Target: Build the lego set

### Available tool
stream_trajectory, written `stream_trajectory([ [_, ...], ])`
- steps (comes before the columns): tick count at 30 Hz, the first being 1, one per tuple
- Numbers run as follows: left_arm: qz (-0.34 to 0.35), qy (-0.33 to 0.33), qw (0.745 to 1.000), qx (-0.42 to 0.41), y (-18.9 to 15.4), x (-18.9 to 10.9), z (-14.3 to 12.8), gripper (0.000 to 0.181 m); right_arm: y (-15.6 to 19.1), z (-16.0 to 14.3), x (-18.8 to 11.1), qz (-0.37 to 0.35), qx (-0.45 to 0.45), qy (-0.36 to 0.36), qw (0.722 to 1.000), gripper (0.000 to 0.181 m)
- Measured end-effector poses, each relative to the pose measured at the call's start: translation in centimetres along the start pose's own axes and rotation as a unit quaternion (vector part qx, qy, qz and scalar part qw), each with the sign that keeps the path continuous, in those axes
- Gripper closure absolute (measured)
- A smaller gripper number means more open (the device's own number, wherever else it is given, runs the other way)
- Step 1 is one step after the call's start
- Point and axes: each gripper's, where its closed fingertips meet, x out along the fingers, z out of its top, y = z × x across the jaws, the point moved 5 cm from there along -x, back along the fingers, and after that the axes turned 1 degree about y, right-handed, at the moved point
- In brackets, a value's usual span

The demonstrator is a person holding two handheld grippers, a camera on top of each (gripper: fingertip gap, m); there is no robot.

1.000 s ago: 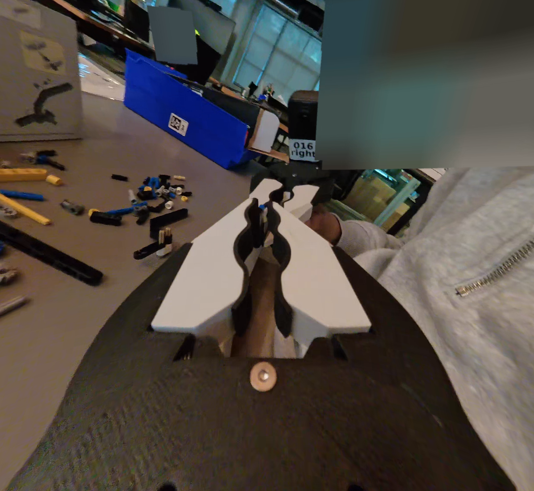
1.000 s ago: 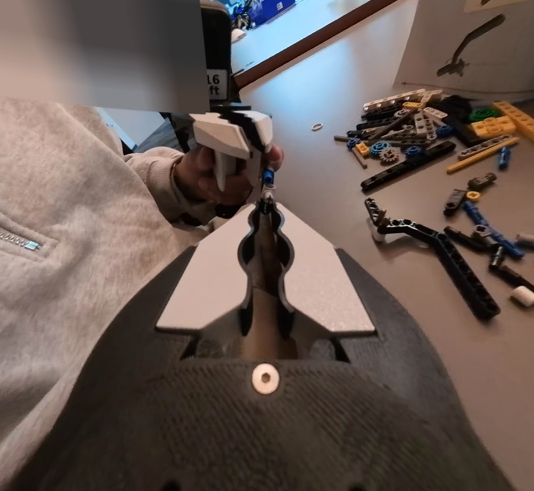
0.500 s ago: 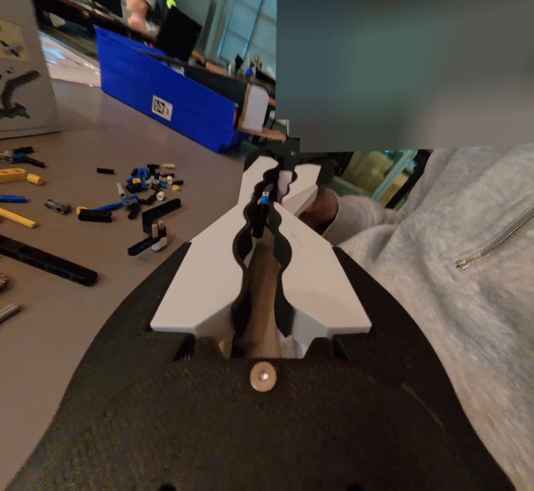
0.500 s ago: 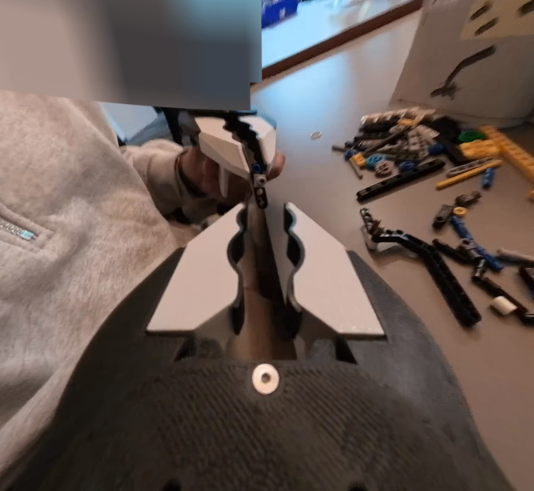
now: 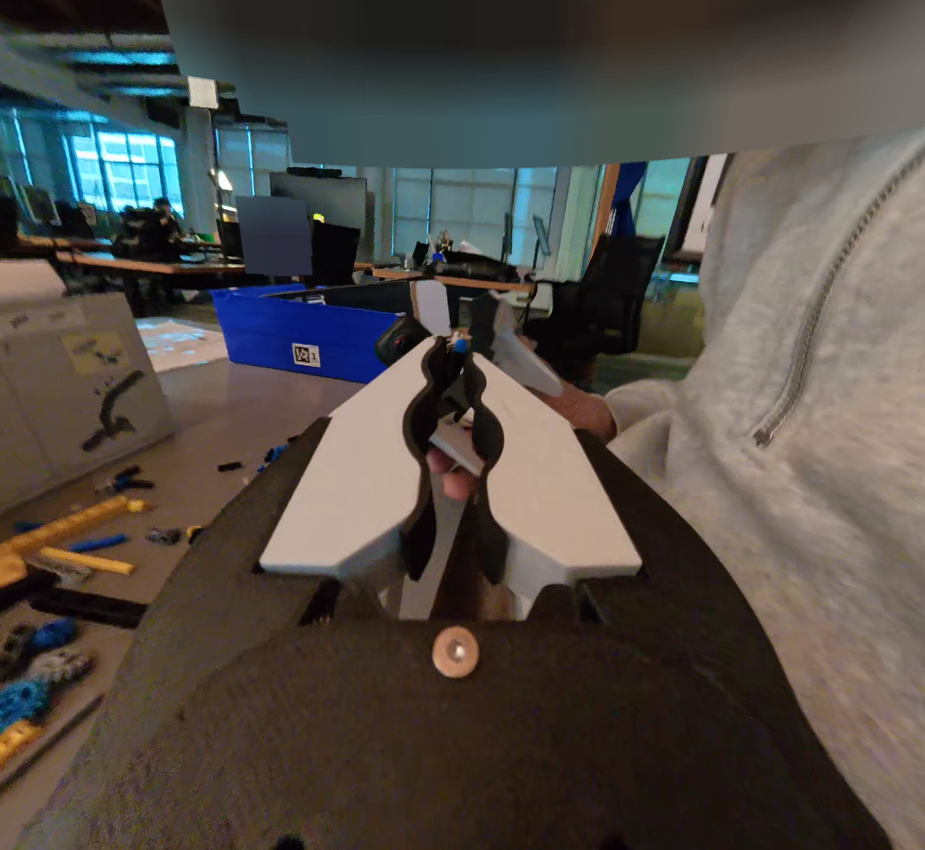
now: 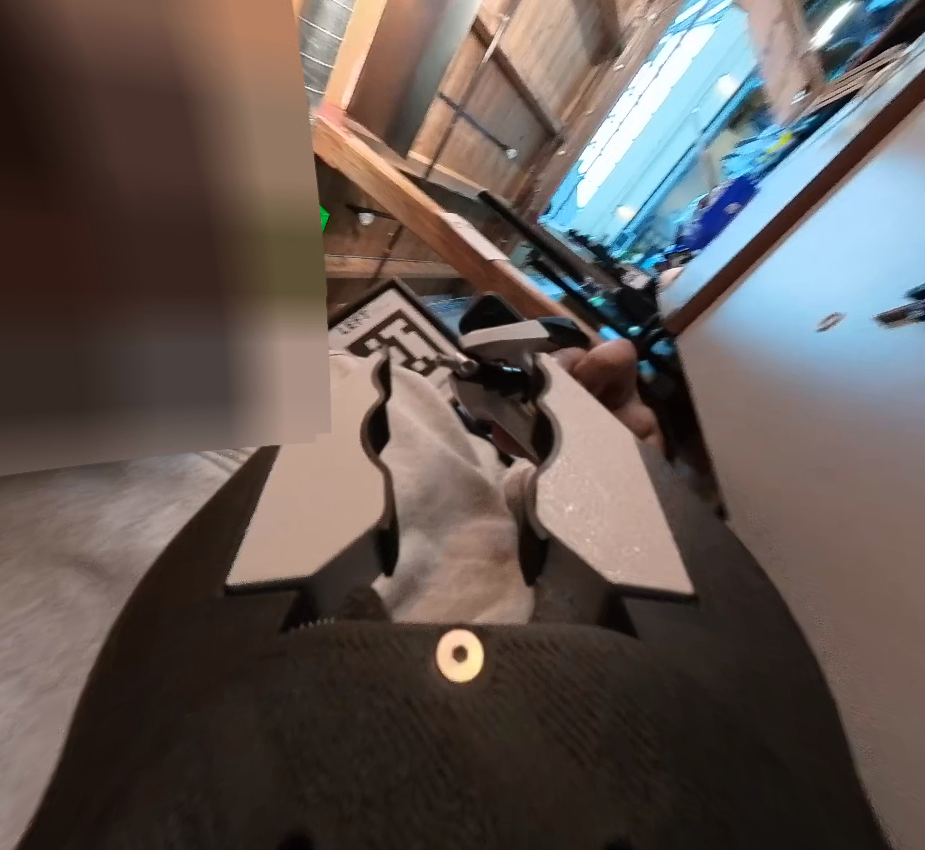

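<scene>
Step in hand: While the left gripper (image 5: pixel 453 355) is pinching a small lego piece (image 5: pixel 458 348) with a blue end at its tips, the two tools are meeting in mid-air close to the person's grey zip top (image 5: pixel 801 425), so a join or hand-over of a tiny part seems to be going on.

Left jaws: closing almost fully, gripping the dark piece with the blue bit poking out above the tips.

Right jaws: the right gripper (image 6: pixel 458 365) is standing wide apart and holding nothing, facing the other tool from close by.

Piece seen from the right: the dark piece with a thin grey pin (image 6: pixel 493 368) is sitting in the left tool's tips, just beyond the right tool's opening.

Next move, as a judgement: the right tool is needing to line its tips up on the free end of the piece and close gently, with the left grip staying firm; a part this small is likely to twist or drop if the closing comes off-centre.

Table: the grey table (image 5: pixel 240 405) is carrying loose lego parts (image 5: pixel 85 540) in yellow, blue and black at the left, well apart from the work.

Nearby: a white box (image 5: pixel 75 375) and a blue bin (image 5: pixel 300 330) are resting farther back.

Room: an open office with desks, chairs and large windows is showing behind.
</scene>
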Motion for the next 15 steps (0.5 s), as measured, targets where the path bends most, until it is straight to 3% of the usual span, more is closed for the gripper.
stream_trajectory([
  [1,-0.001,0.007,1.000,0.026,-0.4,0.2,0.0,0.177,0.1,-0.1,-0.1,0.020,0.016,0.004,1.000,0.136],
  [3,-0.002,0.007,0.998,0.056,-1.1,0.3,0.1,0.176,0.0,-0.3,-0.4,0.037,0.046,0.011,0.998,0.137],
  [7,-0.029,-0.006,0.999,0.036,-1.7,0.4,0.5,0.176,0.4,-0.7,-0.2,0.093,0.094,0.018,0.991,0.135],
  [12,-0.038,-0.005,0.999,0.034,-2.0,0.4,0.6,0.176,0.2,-2.0,0.6,0.091,0.110,0.068,0.987,0.125],
  [15,-0.046,0.001,0.998,0.034,-2.2,0.4,0.5,0.175,0.3,-2.1,0.7,0.106,0.124,0.070,0.984,0.130],
])
